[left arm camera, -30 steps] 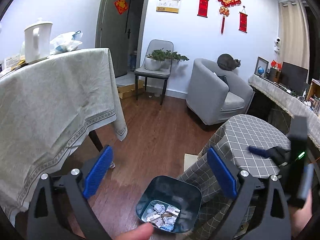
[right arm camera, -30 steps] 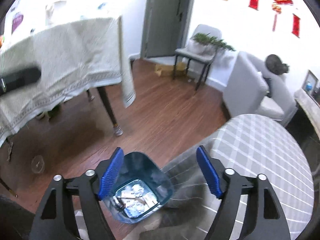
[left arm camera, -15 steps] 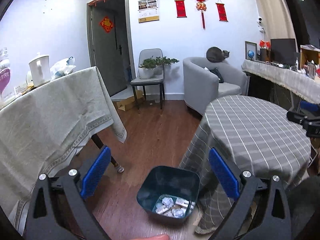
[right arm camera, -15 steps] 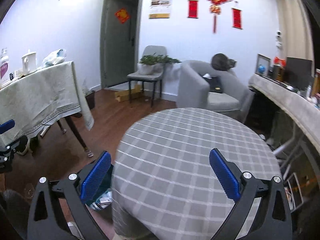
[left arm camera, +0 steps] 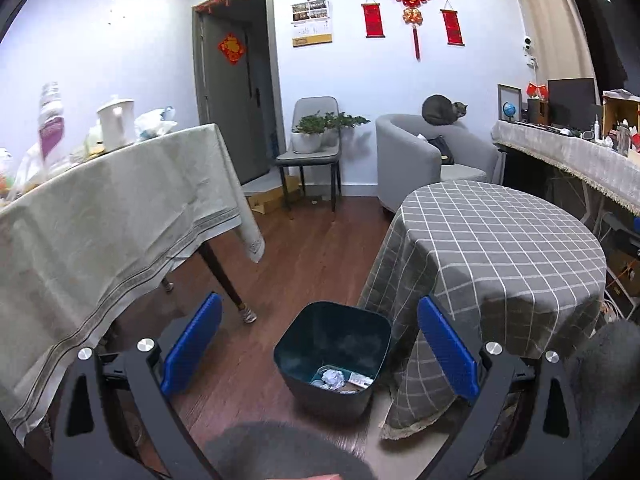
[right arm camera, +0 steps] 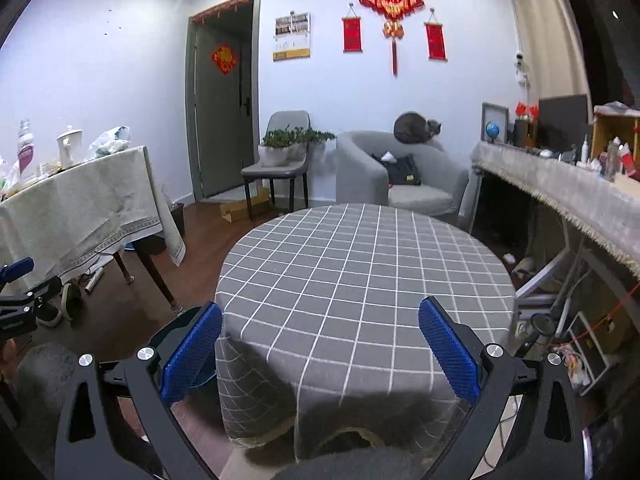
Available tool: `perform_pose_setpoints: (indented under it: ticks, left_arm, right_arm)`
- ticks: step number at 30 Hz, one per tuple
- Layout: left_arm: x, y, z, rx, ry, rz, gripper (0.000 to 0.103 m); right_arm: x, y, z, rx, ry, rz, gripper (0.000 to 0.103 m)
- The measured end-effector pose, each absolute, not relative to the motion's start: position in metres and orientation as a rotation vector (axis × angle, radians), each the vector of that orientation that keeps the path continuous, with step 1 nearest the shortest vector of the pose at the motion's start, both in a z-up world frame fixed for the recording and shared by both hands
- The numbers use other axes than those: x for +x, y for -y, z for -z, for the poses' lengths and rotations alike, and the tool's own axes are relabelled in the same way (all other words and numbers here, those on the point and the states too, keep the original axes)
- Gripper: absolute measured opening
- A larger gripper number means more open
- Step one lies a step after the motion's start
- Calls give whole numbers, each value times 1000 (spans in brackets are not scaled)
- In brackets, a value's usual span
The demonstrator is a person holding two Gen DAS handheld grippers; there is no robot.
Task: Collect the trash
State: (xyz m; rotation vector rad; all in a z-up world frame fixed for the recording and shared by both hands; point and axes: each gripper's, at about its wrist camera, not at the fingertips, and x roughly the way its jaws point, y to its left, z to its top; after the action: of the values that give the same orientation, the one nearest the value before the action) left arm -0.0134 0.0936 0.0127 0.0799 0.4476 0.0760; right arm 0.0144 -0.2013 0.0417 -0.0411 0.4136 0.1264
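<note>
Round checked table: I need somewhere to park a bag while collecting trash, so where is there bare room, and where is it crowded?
The round checked table shows a bare top from rim to rim. The wooden floor is free between it, the bin and the cream-clothed table. That table's far end, around the white kettle, is crowded, and so is the long sideboard.

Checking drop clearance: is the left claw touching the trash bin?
Apart. The left wrist view shows the left claw open and empty, with the trash bin standing on the floor beyond its blue pads, clear of both.
</note>
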Motion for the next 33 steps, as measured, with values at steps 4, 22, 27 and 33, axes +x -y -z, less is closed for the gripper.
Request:
perform_pose_setpoints:
  ticks: [4, 22, 27, 33]
  left_arm:
    - [-31, -91, -19, 79, -420, -66, 100]
    - [-46, -94, -7, 44, -444, -51, 100]
    - [-52, -96, -8, 42, -439, -59, 100]
    - [-51, -95, -7, 52, -441, -56, 100]
  right_arm:
    - [-7, 202, -47, -59, -391, -124, 99]
    - [-34, 214, -40, -7, -374, -202, 99]
    - [-35, 211, -40, -22, -376, -209, 99]
    - [-35, 210, -39, -22, -381, -208, 100]
